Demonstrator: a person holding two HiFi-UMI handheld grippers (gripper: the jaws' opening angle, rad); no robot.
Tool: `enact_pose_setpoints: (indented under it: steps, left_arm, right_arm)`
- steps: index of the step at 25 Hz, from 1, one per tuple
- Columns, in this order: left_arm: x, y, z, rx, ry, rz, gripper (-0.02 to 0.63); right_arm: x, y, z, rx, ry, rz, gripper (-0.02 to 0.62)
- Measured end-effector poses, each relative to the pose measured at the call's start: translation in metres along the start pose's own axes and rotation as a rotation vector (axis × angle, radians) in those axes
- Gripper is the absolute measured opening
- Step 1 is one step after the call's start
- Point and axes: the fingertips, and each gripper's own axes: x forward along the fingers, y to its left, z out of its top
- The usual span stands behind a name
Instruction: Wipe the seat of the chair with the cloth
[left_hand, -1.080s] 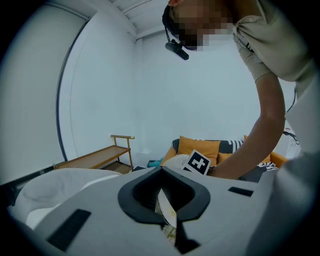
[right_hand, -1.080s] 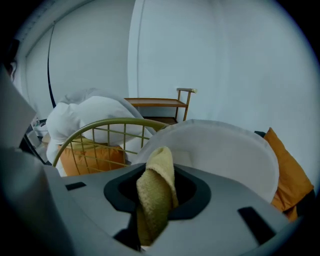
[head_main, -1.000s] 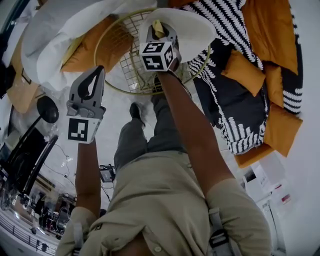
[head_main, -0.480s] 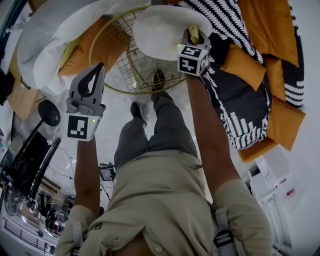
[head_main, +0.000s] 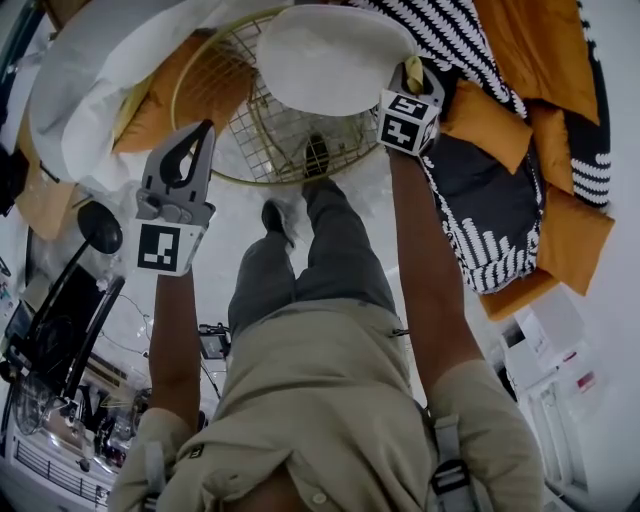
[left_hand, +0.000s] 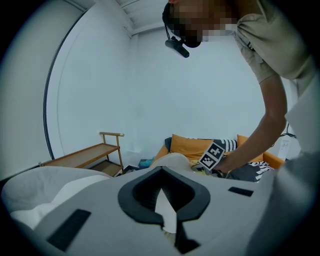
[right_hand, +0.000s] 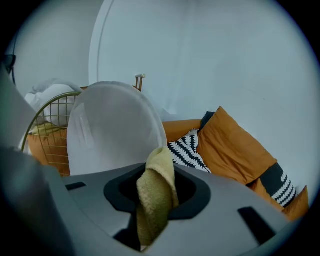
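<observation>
The chair's white round seat (head_main: 330, 55) rests in a gold wire frame (head_main: 235, 135) at the top of the head view. It fills the left of the right gripper view as a pale seat (right_hand: 112, 130). My right gripper (head_main: 412, 80) is at the seat's right edge, shut on a folded yellow cloth (head_main: 413, 70). That cloth (right_hand: 157, 192) stands up between the jaws of the right gripper (right_hand: 156, 210). My left gripper (head_main: 203, 130) hangs left of the chair, apart from it, shut on nothing. From the left gripper (left_hand: 165, 215) the other arm and marker cube show ahead.
Orange cushions (head_main: 540, 50) and a black-and-white patterned blanket (head_main: 480, 230) lie right of the chair. White bedding (head_main: 90, 90) lies at the left. A wooden shelf (left_hand: 95, 152) stands by the wall. The person's legs (head_main: 300, 260) are below the chair; a black stand (head_main: 100, 225) is at the left.
My right gripper has carried the cloth rightwards across the seat, from its middle to its right edge. The left gripper has hardly moved.
</observation>
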Motion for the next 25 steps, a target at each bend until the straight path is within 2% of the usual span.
enact_pose_setpoints:
  steps: [5, 8, 10, 14, 17, 21, 25]
  left_arm:
    - [-0.007, 0.004, -0.007, -0.013, 0.009, 0.024, 0.015]
    - [-0.013, 0.006, -0.013, -0.03, 0.017, 0.045, 0.015]
    - [-0.018, 0.007, -0.021, -0.042, 0.026, 0.059, 0.015]
    - [-0.028, 0.006, -0.039, -0.062, 0.039, 0.086, 0.015]
    - [-0.036, 0.005, -0.048, -0.074, 0.047, 0.104, 0.015]
    - [-0.043, 0.0, -0.05, -0.077, 0.051, 0.116, 0.015]
    - [-0.042, -0.005, -0.047, -0.074, 0.042, 0.114, 0.015]
  right_arm:
    - [0.001, 0.023, 0.003, -0.054, -0.002, 0.003, 0.117]
    - [0.006, 0.055, 0.002, -0.062, 0.009, 0.035, 0.117]
    - [0.01, 0.094, 0.0, -0.074, 0.016, 0.09, 0.117]
    - [0.005, 0.195, 0.004, -0.142, -0.003, 0.273, 0.117]
    - [0.0, 0.242, 0.006, -0.164, -0.011, 0.358, 0.117]
    - [-0.003, 0.249, 0.012, -0.163, -0.023, 0.377, 0.117]
    - [0.005, 0.217, 0.005, -0.162, -0.017, 0.334, 0.117]
